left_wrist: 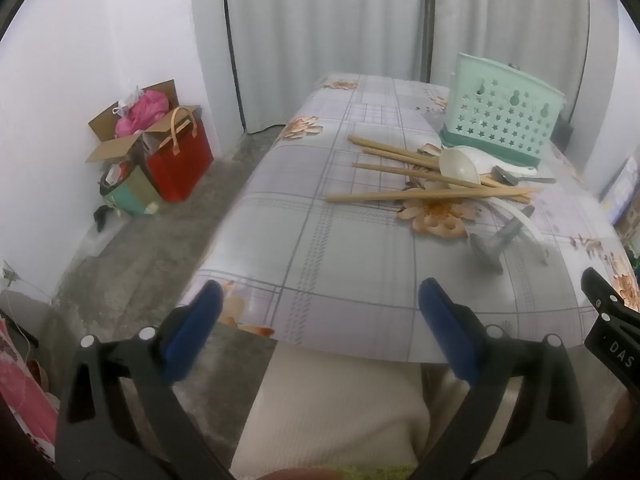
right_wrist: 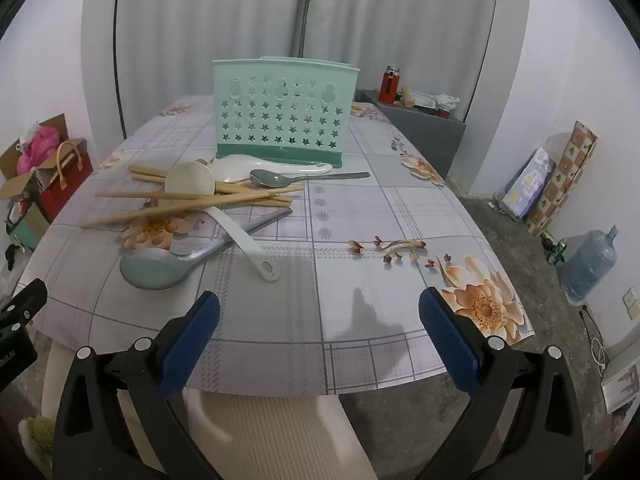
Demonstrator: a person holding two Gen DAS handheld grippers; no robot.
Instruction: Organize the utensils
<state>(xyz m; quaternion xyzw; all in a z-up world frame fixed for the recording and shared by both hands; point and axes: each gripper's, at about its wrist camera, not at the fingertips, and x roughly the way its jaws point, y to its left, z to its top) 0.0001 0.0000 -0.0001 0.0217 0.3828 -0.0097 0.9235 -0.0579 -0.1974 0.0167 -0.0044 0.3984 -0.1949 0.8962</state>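
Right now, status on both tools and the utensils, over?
Left tool and right tool open, empty. Wooden chopsticks, spoons, white ladle piled before mint star-holed holder. Nothing blocking.

Wooden chopsticks (right_wrist: 192,196), glossy plastic holder (right_wrist: 284,116)

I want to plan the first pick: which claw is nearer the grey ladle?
Right, though only slightly. The right claw sits just behind the ladle, offset to its right. The left claw is farther back, to its left. Both are open.
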